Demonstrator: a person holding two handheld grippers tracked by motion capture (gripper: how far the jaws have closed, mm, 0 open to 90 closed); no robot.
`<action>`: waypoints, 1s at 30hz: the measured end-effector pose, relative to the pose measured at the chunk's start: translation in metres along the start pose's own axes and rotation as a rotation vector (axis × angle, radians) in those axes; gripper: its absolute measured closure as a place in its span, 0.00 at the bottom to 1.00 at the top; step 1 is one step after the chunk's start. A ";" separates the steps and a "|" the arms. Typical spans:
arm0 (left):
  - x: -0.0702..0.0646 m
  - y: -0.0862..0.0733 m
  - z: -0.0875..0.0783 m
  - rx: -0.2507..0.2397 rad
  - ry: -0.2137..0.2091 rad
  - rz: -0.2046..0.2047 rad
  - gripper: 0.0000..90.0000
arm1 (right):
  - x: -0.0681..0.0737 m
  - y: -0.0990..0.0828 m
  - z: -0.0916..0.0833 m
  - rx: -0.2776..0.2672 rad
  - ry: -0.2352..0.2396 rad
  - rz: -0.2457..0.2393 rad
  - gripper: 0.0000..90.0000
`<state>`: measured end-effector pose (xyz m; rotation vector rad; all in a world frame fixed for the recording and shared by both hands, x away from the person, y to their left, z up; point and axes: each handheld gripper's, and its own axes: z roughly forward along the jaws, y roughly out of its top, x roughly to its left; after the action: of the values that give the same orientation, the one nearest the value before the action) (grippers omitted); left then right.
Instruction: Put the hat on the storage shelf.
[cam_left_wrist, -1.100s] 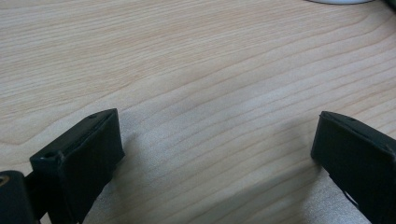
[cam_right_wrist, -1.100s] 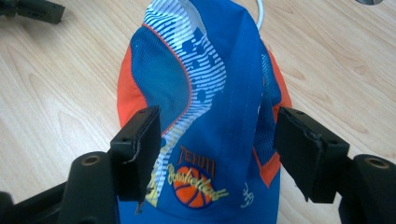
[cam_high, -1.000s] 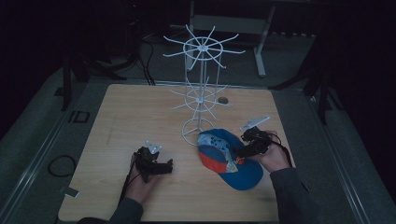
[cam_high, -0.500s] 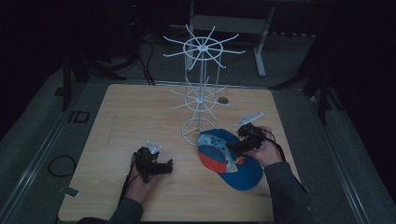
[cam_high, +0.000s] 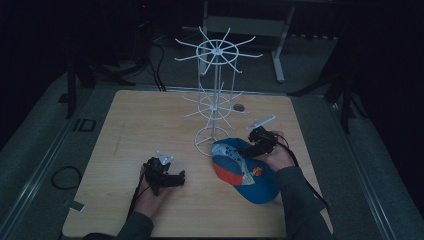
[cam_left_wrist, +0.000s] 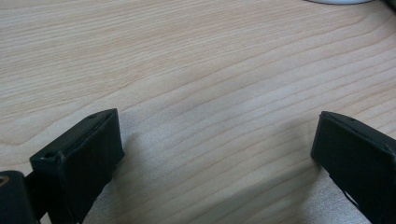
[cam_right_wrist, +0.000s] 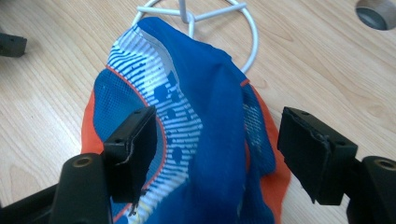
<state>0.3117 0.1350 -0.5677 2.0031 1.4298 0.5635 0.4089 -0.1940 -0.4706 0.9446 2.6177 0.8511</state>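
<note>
– Cap (cam_right_wrist: 205, 121) status?
– lying on the table (cam_high: 150, 125) right by the rack (cam_high: 215, 100) base. Right gripper (cam_right_wrist: 217, 140) jaws wide apart either side of it, not pinching. Left gripper (cam_left_wrist: 215, 154) also spread, low over bare wood

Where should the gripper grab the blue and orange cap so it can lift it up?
Probably the raised blue fabric ridge of the cap. It stands up as a fold between the open jaws of the right hand-held gripper, so closing from both sides should pinch it. Come from above on the person's right side, since the white rack's ring base sits just beyond the cap.
</note>
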 end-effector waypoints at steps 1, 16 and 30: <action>0.000 0.000 0.000 0.000 0.000 0.000 0.03 | 0.000 0.001 0.002 0.006 0.003 -0.001 0.31; 0.000 0.000 0.000 0.000 0.000 0.000 0.03 | -0.006 0.007 0.036 0.106 0.028 0.013 0.36; 0.000 0.000 0.000 0.000 0.000 0.000 0.03 | 0.006 0.004 0.029 0.202 0.010 -0.075 0.97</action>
<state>0.3117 0.1350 -0.5677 2.0032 1.4299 0.5633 0.4177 -0.1748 -0.4924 0.8851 2.7678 0.5832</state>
